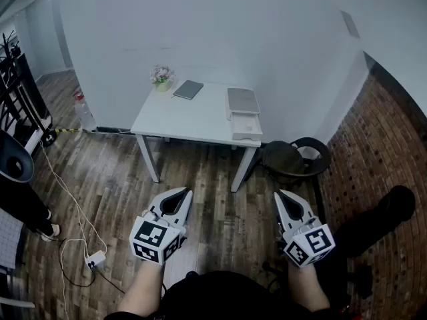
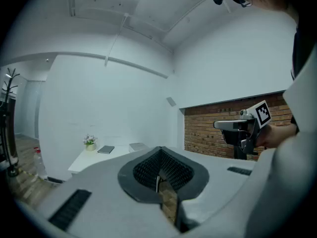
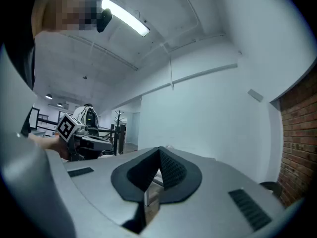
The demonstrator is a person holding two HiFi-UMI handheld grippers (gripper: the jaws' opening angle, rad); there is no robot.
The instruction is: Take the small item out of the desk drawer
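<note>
Left gripper point(image 1: 185, 193) and right gripper point(image 1: 279, 194) closed, empty, far from desk point(image 1: 180, 115). Risk: unopened jaws would shove drawer unit point(image 1: 242, 103), not grasp; floor cable point(image 1: 70, 202) may trip person.

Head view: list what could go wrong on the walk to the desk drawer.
1. The white cable and power strip on the floor at left could trip the person.
2. The black chair beside the desk may crowd the right tool.
3. It and the left tool are shut and could knock the drawer unit at the desk's edge.
</note>
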